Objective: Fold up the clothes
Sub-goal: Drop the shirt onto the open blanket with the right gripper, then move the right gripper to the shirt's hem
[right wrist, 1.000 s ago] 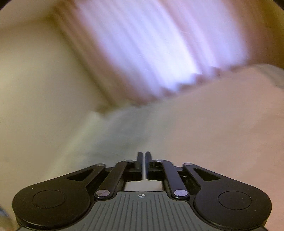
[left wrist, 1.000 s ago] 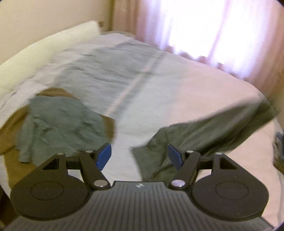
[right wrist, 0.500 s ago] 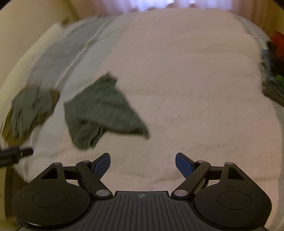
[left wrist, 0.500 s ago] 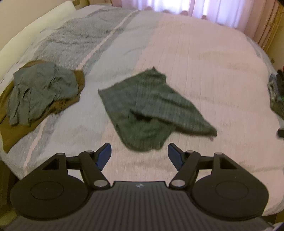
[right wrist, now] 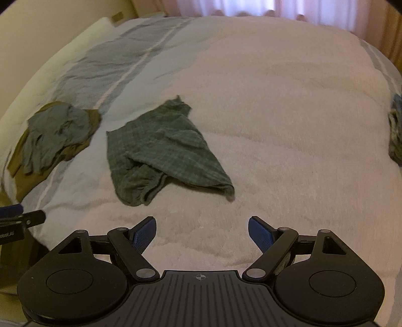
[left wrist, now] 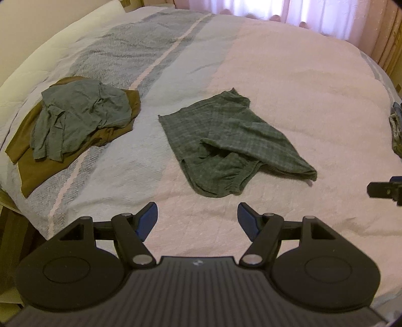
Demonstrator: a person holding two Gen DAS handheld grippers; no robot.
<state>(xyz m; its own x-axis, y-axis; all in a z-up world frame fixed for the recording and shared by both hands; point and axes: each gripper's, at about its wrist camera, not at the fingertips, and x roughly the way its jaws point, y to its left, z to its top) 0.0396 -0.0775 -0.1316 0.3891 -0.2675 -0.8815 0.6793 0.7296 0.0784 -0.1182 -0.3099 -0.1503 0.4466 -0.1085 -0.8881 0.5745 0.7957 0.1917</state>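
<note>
A dark green checked garment lies crumpled on the bed, also in the right wrist view. My left gripper is open and empty, held above the bed's near edge, short of the garment. My right gripper is open and empty, also short of it. A grey-green garment lies on a brown one at the left; both also show in the right wrist view.
The bed has a pink and grey striped cover. A pillow lies along the far left. More clothes sit at the right edge. Curtains hang behind the bed.
One second ago my right gripper was shut and the green garment hung stretched in the air. The right gripper has opened and the garment now lies on the bed. Both grippers have pulled back.
</note>
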